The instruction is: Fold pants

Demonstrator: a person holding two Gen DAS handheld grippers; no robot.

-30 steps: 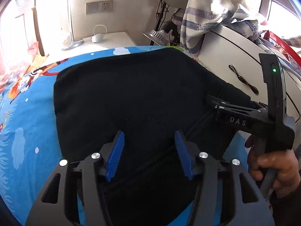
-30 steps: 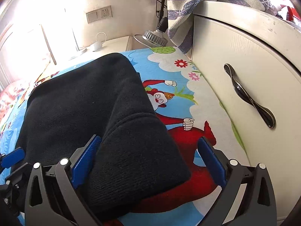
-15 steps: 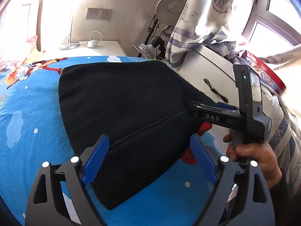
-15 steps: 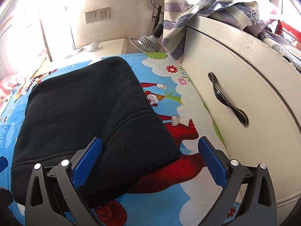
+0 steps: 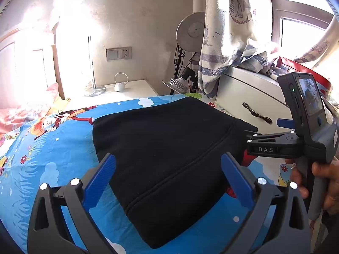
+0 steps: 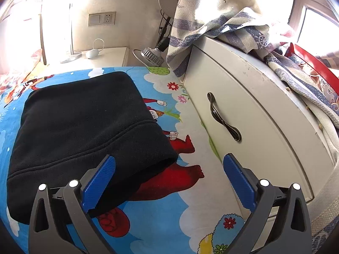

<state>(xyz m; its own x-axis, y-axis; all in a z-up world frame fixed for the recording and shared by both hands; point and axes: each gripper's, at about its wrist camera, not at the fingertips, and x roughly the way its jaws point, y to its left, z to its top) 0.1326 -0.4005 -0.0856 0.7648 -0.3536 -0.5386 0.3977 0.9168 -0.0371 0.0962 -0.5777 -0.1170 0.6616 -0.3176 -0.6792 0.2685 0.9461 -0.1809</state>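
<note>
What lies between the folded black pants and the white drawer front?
Only bare cartoon-print bedsheet lies between the pants and the drawer front, seen in the right wrist view.

Setting: a home bedroom, lived in. Evidence recorded: a bed spread with a bright blue cartoon-print sheet (image 5: 53, 148); a low white bedside cabinet (image 5: 127, 90) against a cream plastered wall, which carried a grey switch-and-socket plate (image 5: 119, 53); a white curved-front drawer unit with a dark metal handle (image 6: 250, 114) stood touching the bed's edge; a cream curtain with blue stripes and sailing-boat print (image 5: 224, 48) hung beside a sunlit window (image 5: 305, 33); a round-headed lamp on a black stand (image 5: 190, 35) occupied the corner.
</note>
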